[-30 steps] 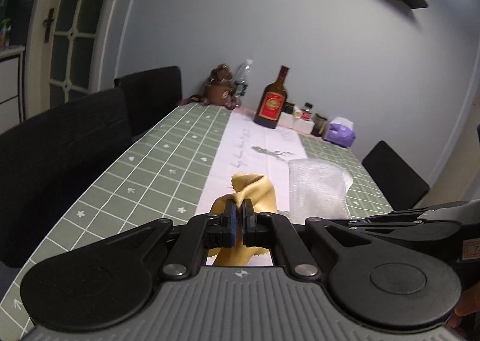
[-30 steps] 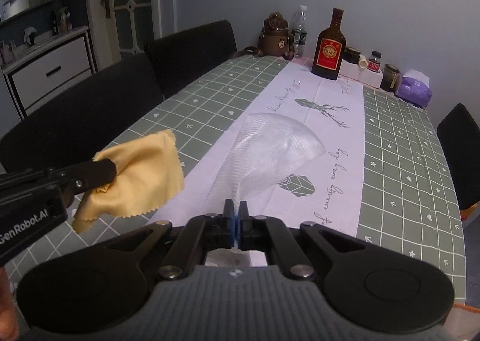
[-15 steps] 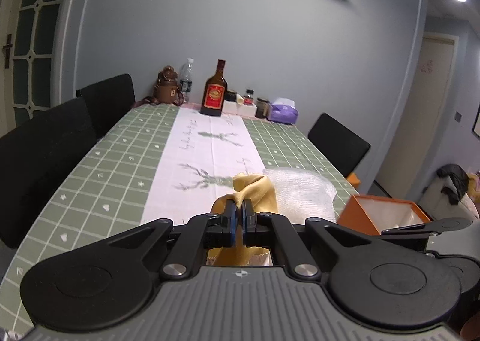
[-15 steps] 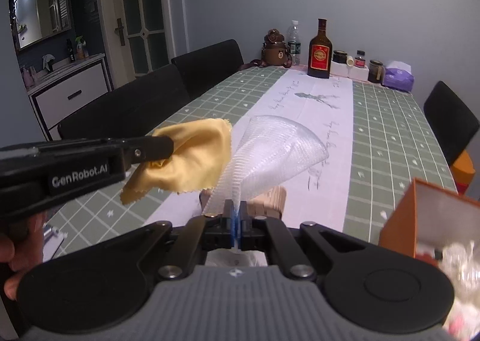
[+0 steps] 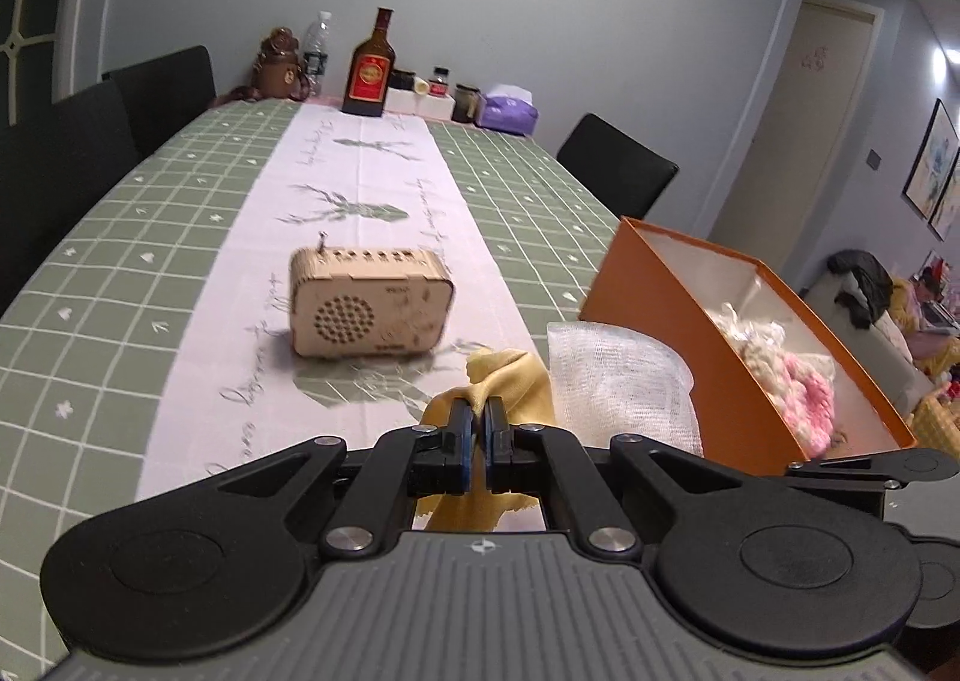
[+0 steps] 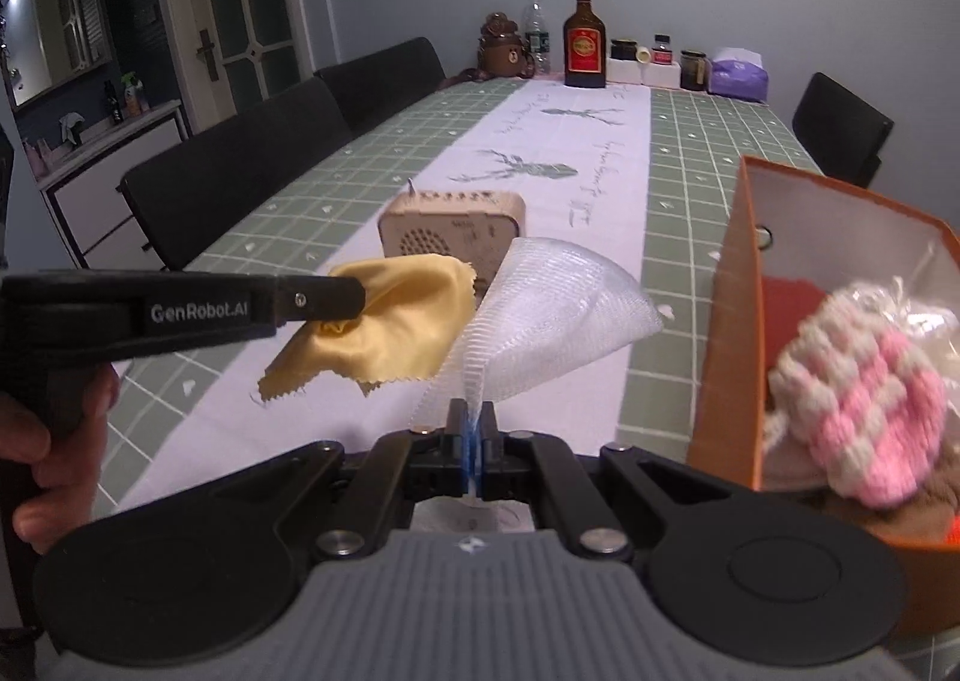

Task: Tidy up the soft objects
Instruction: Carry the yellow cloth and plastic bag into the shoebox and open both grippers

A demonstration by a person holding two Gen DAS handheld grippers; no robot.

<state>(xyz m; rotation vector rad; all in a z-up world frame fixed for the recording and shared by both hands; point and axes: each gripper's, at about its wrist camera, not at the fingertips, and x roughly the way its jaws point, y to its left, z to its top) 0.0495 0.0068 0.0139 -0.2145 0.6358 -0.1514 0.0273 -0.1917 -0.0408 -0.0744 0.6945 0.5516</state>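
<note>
My left gripper point(image 5: 478, 429) is shut on a yellow cloth point(image 5: 510, 381) and holds it above the table; the cloth also shows in the right wrist view point(image 6: 384, 321), hanging from the left gripper point(image 6: 354, 294). My right gripper point(image 6: 478, 429) is shut on a white mesh cloth point(image 6: 552, 321), held up just right of the yellow one; it also shows in the left wrist view point(image 5: 618, 381). An orange box point(image 5: 660, 309) stands to the right with a pink and white knitted item point(image 6: 864, 399) inside.
A small wooden radio point(image 5: 369, 309) stands on the white runner just ahead. Bottles, jars, a brown bear figure point(image 6: 501, 48) and a purple tissue pack point(image 6: 738, 75) line the far end. Black chairs point(image 6: 240, 159) flank the table.
Both grippers have pulled back and swung right with their cloths. The wooden radio and the orange box with the knitted item have come into view.
</note>
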